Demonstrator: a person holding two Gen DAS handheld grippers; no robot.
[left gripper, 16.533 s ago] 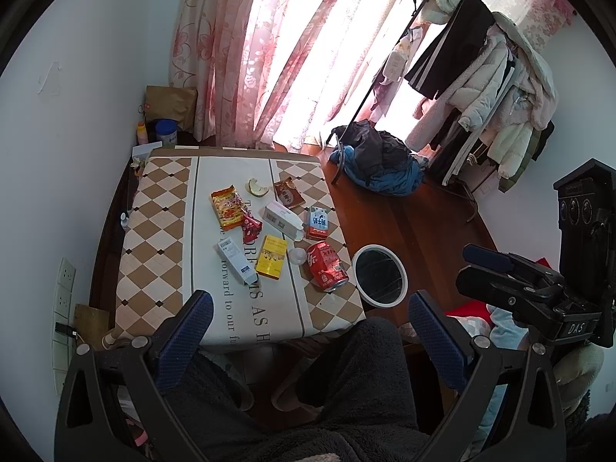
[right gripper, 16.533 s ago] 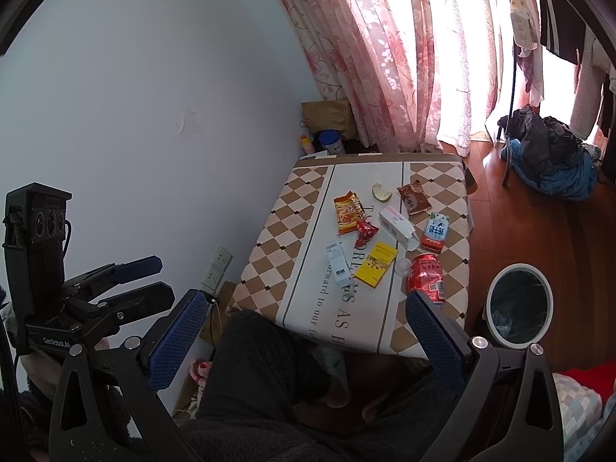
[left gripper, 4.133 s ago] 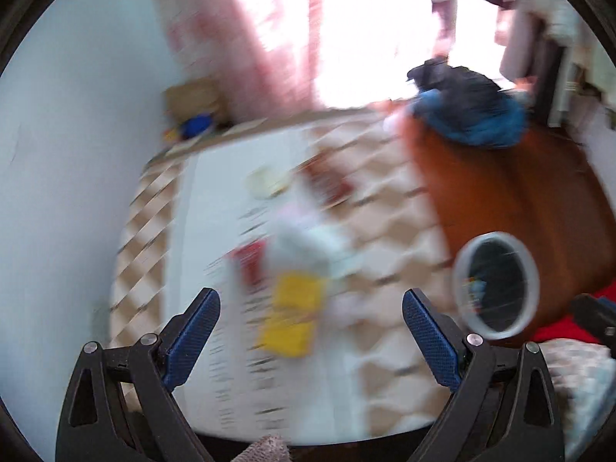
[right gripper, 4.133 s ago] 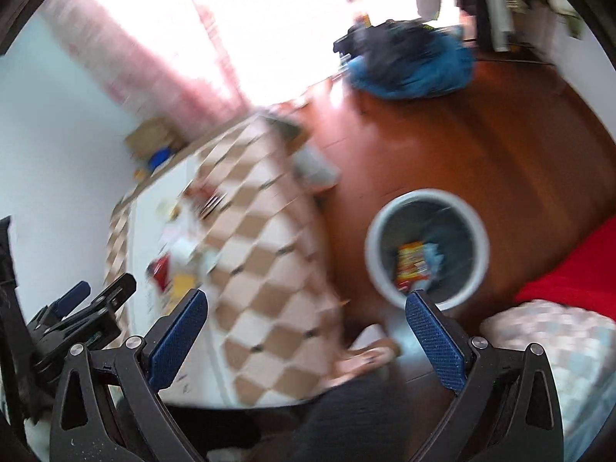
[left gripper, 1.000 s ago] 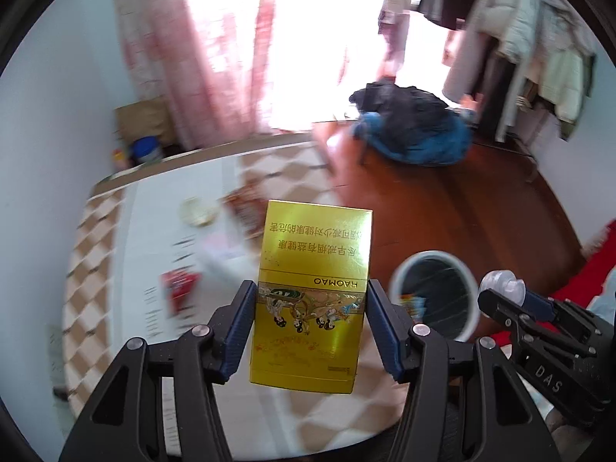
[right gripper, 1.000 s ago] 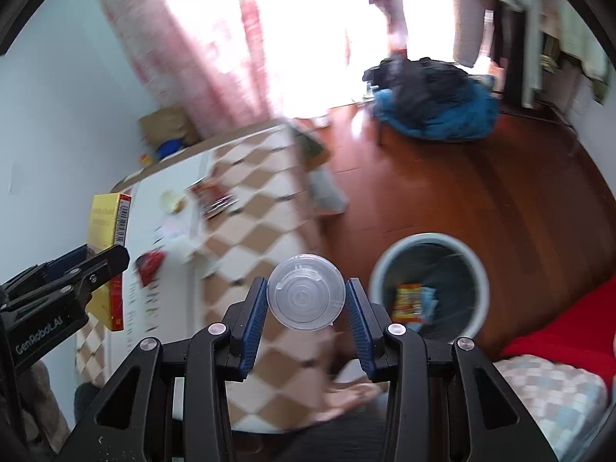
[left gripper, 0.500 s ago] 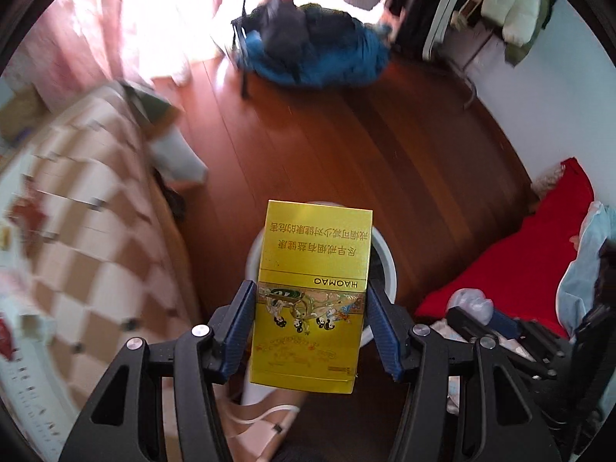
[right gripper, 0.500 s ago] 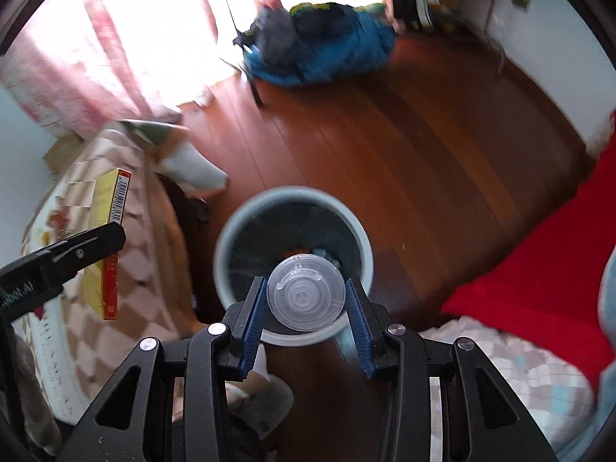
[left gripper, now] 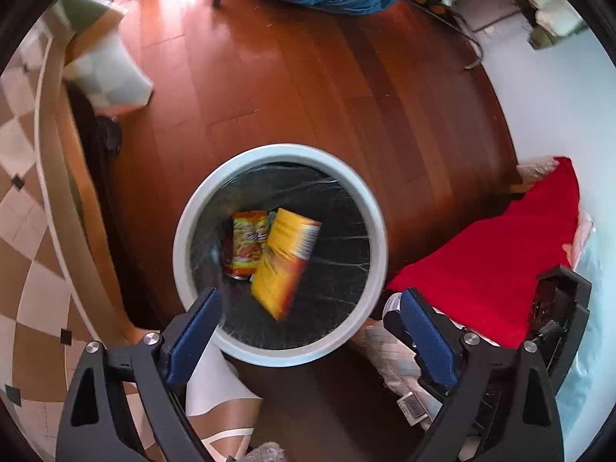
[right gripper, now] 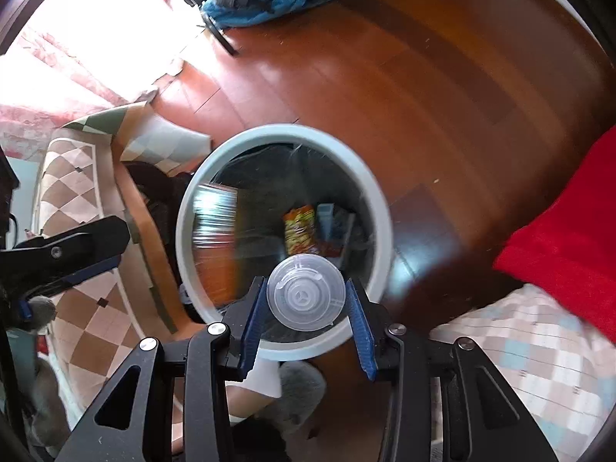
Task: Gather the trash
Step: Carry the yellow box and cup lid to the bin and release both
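Spread wide and empty, the left gripper (left gripper: 308,331) hangs over the bin (left gripper: 375,208), where the yellow box (left gripper: 285,261) lies tilted beside a snack packet (left gripper: 246,242). Above the bin's near rim, the right gripper (right gripper: 306,302) pinches a clear plastic lid (right gripper: 306,294).

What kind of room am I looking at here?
Probably a bedroom or living room in a home: wooden floor, a low table with a checkered cloth, a red blanket and a small trash bin.
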